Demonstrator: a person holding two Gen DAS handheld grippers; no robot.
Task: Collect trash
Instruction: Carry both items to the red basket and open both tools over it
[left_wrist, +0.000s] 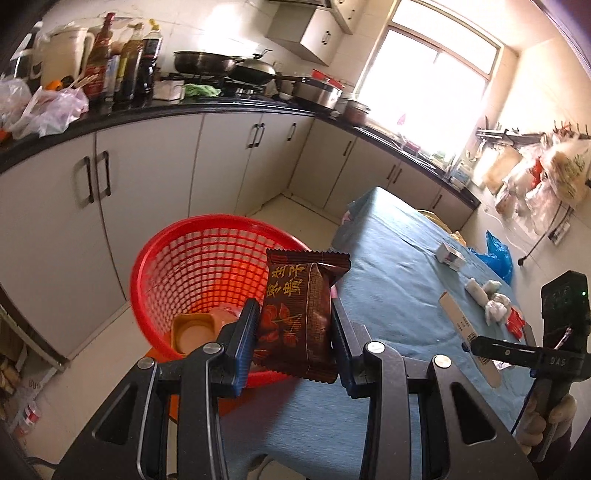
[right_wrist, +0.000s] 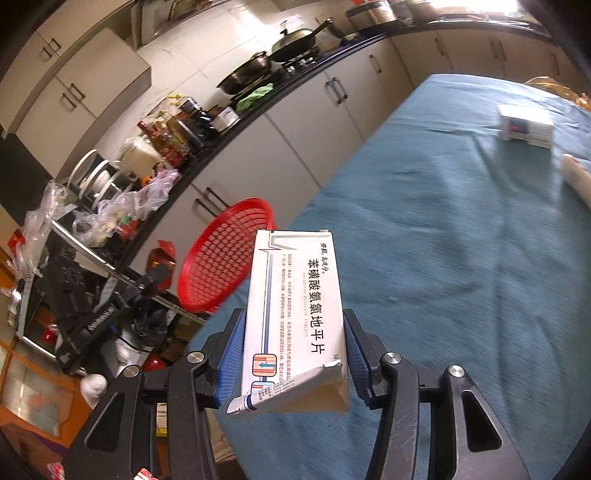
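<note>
My left gripper (left_wrist: 295, 332) is clamped on a dark brown snack wrapper (left_wrist: 301, 314), its two blue-lined pads pressing the packet from either side so that it stands upright between them, its crimped top edge above the fingertips. Just beyond that gripper and a little to its left sits the red mesh basket (left_wrist: 207, 258), on the floor beside the corner of the table; at its bottom lies a tan plastic tray (left_wrist: 192, 330) (the only thing I can make out in there). The wrapper hangs roughly over the basket's near rim.

My right gripper (right_wrist: 295, 343) is closed on a white medicine box (right_wrist: 295, 317), held by its long sides with the printed face turned up toward me; the near end flap is torn open and bent outward. Below it is the table's blue cloth (right_wrist: 443, 258). From this gripper the basket (right_wrist: 225, 258) lies ahead and to the left, off the table's edge.

More trash remains on the cloth: a small white box (right_wrist: 526, 127) far ahead and to the right of my right gripper, a few crumpled white tissues (left_wrist: 484, 291) and a red scrap (left_wrist: 515, 323) (blurred, I cannot say what it is) to the right of my left gripper. Kitchen cabinets (left_wrist: 147, 166) run behind the basket.
</note>
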